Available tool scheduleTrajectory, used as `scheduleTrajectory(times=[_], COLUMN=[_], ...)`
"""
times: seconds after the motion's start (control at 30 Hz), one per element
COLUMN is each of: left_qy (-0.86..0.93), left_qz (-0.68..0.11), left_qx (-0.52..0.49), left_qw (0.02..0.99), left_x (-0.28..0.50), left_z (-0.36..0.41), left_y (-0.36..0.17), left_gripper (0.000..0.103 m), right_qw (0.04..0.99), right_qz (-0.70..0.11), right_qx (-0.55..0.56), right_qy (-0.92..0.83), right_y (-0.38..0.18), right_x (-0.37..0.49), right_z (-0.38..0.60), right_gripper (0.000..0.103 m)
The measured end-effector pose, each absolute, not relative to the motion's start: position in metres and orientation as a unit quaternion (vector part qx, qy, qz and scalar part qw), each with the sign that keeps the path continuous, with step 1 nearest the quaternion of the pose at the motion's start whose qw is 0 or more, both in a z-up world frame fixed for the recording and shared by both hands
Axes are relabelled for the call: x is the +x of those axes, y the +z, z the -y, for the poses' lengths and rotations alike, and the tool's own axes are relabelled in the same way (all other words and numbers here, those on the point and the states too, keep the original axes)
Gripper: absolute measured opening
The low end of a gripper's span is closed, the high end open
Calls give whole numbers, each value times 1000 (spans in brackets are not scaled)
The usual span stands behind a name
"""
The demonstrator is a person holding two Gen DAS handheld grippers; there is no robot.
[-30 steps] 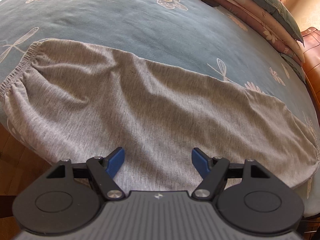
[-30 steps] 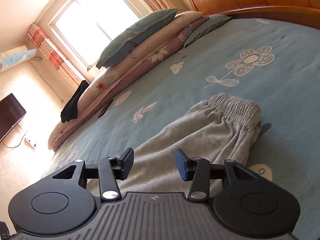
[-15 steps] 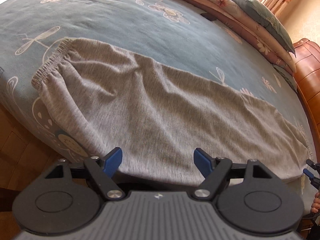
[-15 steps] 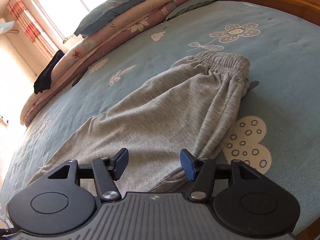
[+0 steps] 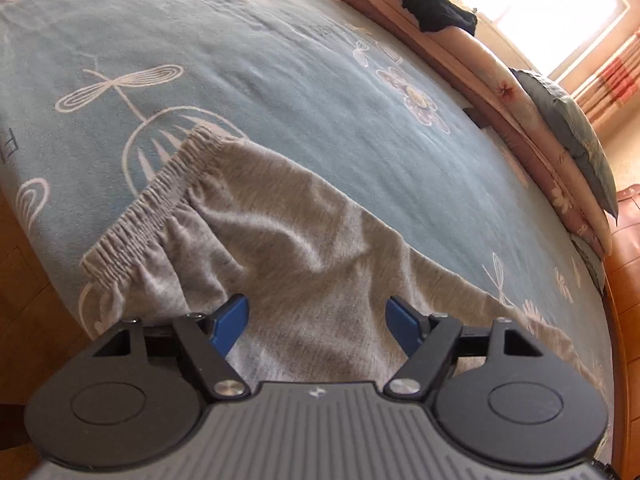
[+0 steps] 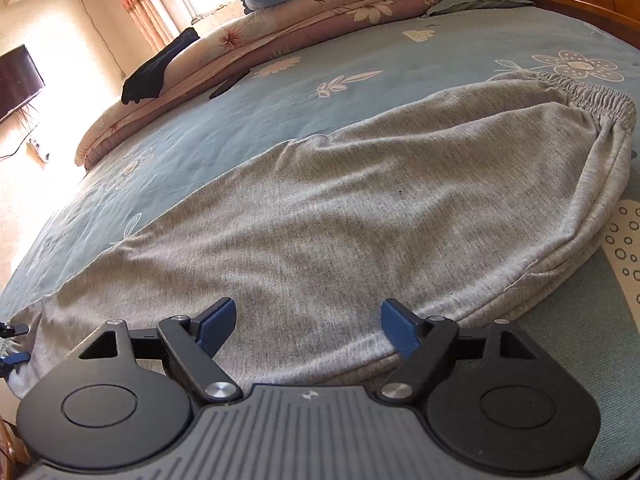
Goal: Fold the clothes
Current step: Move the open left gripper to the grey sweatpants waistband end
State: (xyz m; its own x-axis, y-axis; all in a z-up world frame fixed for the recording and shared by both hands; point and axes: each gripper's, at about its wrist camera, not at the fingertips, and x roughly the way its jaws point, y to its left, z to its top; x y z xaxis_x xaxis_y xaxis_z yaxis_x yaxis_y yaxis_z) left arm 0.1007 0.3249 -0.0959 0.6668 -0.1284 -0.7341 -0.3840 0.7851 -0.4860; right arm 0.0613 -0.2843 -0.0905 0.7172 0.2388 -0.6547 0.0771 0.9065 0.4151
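Grey sweatpants [image 5: 304,264] lie stretched along the near edge of a blue patterned bed [image 5: 280,80]. In the left wrist view an elastic band [image 5: 148,208] sits at the left end. My left gripper [image 5: 316,322] is open and empty, just above the cloth near that end. In the right wrist view the sweatpants [image 6: 360,208] run left to right with another elastic band [image 6: 592,92] at the far right. My right gripper [image 6: 308,326] is open and empty over the cloth's near edge. The left gripper's tips [image 6: 12,344] show at the far left there.
Folded quilts and pillows [image 6: 320,12] are stacked along the far side of the bed, with a dark garment [image 6: 160,68] on them. A wooden headboard [image 5: 624,280] stands on the right. A TV [image 6: 16,80] hangs on the wall. Wooden floor [image 5: 24,280] lies below the bed edge.
Both grippers swung along the sweatpants: the left view now faces one elastic end closely, the right view has dropped low over the middle of the cloth. Both stay open.
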Motion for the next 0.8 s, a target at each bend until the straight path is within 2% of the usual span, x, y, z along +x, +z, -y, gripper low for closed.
scheduleTrajectory(times=[0.1, 0.23, 0.33, 0.43, 0.53, 0.57, 0.7, 0.8], left_qy=[72, -3, -56, -69, -8, 17, 46, -5], left_qz=[-394, -378, -378, -389, -406, -400, -391, -396], left_qx=[-325, -332, -328, -304, -285, -294, -324, -333], left_qw=[857, 864, 864, 867, 868, 868, 860, 855], left_x=[92, 103, 123, 152, 168, 164, 150, 152], left_z=[-330, -309, -282, -257, -255, -262, -283, -270], left_y=[-87, -74, -72, -77, -91, -95, -93, -80], left_gripper=[75, 78, 79, 79, 78, 72, 72, 74], right_qw=[899, 907, 914, 916, 915, 915, 914, 917], right_qz=[-368, -355, -358, -363, -362, -362, -357, -357], right_qx=[234, 222, 187, 169, 172, 175, 185, 172], right_qy=[45, 47, 43, 37, 37, 39, 43, 37], right_y=[-94, -97, -96, -97, -97, -97, -99, -99], right_x=[62, 62, 64, 66, 66, 66, 65, 67], right_z=[289, 278, 265, 258, 259, 261, 264, 260], right_gripper=[84, 97, 101, 103, 103, 103, 103, 103])
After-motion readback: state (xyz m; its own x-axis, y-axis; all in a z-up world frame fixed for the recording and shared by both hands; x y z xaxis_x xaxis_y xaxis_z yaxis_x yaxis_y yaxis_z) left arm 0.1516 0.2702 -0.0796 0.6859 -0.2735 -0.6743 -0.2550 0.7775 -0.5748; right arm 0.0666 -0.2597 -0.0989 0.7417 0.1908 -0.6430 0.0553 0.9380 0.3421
